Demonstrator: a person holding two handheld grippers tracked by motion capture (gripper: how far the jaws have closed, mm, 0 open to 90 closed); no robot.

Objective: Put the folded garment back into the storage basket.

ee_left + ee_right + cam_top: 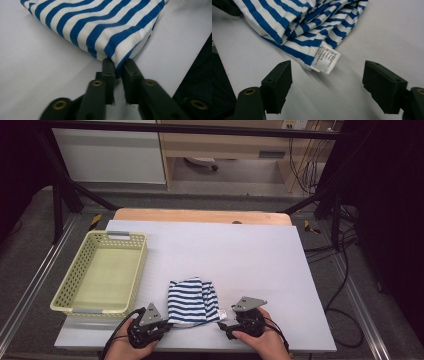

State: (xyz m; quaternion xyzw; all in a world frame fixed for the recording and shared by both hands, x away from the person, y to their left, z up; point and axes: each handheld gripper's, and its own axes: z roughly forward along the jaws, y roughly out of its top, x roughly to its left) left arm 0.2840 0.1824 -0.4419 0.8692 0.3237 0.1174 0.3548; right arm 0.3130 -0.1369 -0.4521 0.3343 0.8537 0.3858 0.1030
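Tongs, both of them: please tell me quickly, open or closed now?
Left tongs: closed on a corner of the striped cloth.
Right tongs: open, holding nothing.

High view looks down the table (pixel 240 250); both gripper views face, close-up, the shared striped cloth (pixel 191 301).

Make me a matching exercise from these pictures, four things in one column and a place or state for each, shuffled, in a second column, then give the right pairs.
Things:
1. left gripper
2. right gripper
3. basket
4. care label

Places or states:
A. stands empty at the table's left side
B. open, jaws wide apart, holding nothing
C. white, sewn at the edge of the striped cloth
D. shut on a corner of the striped cloth

Right pairs: 1-D, 2-B, 3-A, 4-C
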